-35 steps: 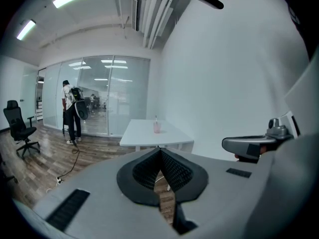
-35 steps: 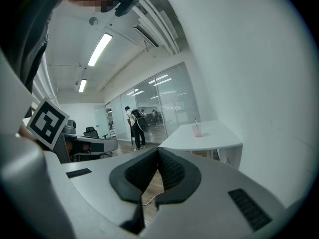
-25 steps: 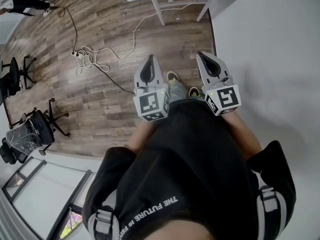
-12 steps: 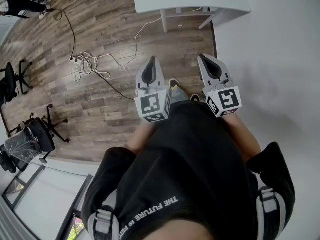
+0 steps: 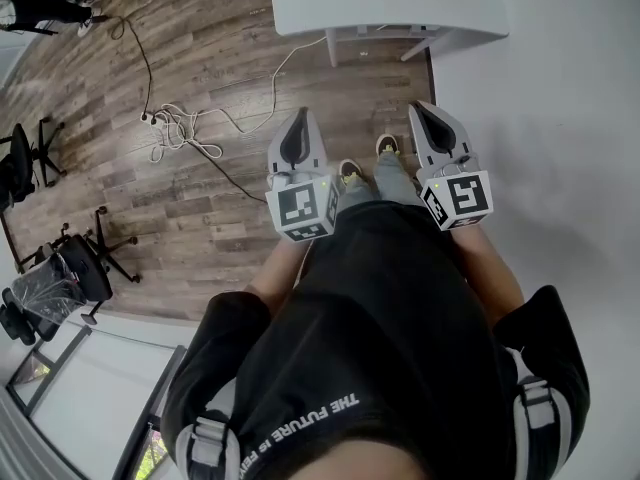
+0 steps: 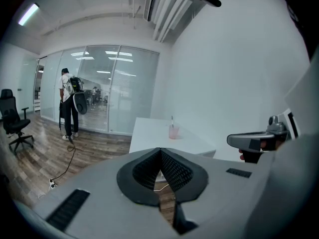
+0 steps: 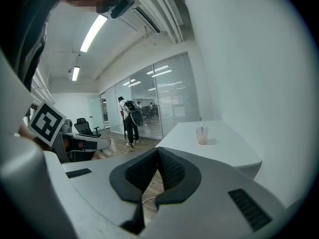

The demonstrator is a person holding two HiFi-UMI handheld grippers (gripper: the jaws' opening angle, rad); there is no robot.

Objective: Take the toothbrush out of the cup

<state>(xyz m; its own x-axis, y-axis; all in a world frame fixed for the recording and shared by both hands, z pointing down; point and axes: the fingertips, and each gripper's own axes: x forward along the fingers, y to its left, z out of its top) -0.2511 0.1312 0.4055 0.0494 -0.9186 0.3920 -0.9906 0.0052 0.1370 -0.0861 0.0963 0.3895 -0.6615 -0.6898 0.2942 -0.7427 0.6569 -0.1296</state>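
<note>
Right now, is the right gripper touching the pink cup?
Apart. The right gripper view shows the cup on the table, well beyond the right gripper and its shut jaws.

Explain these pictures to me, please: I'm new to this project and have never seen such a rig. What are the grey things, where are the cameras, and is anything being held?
There is no robot here. A person stands with a hand-held two-jaw gripper in each hand. The head view comes from a camera on the person's head, looking down at the left gripper, the right gripper and the wooden floor. The two gripper views come from cameras riding on the grippers, each looking along its own jaws. Both pairs of jaws are closed, with nothing between them. Ahead stands a white table. On it is a pink cup with a toothbrush standing in it. Both grippers are well short of the cup.
</note>
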